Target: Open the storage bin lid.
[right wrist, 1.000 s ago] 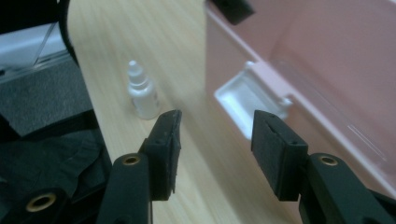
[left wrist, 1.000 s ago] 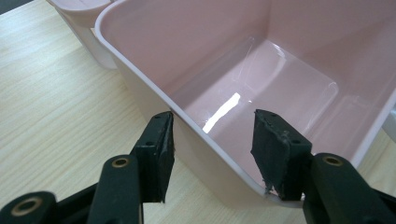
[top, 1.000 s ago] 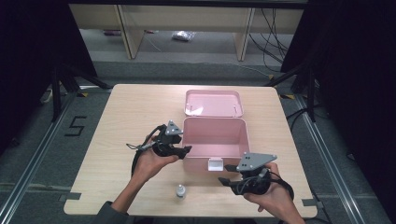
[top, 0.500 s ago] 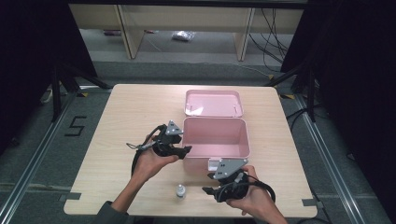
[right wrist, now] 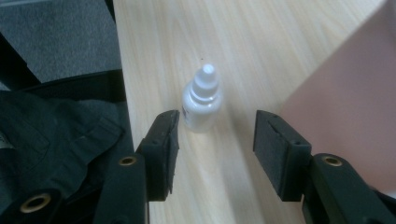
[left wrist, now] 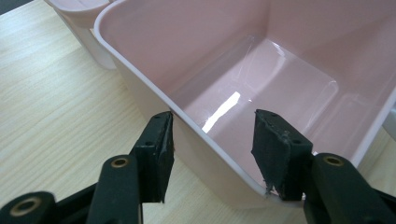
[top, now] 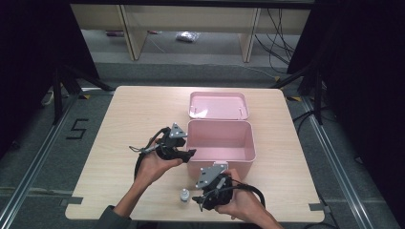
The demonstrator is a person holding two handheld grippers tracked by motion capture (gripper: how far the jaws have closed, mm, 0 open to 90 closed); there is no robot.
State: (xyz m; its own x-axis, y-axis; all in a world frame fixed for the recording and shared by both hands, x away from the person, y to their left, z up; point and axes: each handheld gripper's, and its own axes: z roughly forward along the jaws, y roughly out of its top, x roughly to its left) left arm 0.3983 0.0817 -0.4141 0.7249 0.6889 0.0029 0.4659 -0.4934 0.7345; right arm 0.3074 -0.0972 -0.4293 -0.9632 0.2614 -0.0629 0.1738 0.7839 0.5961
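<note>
On the desk (top: 119,124), the open pink box (top: 219,143) has its near-left wall between the spread jaws of the left hand-held gripper (left wrist: 212,140), while the right hand-held gripper (right wrist: 215,135), also released, faces the small white dropper bottle (right wrist: 201,100) standing upright near the desk's front edge.

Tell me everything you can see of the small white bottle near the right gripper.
The small white bottle looks like glossy plastic: a squat rounded body, a ribbed neck and a narrow white dropper tip, with faint dark print on one side, too small to read. It stands upright on the wooden table, near the front edge, beside the pink box but apart from it. The right gripper is open, its fingers short of the bottle and not touching it. In the high view it stands just left of that gripper.
</note>
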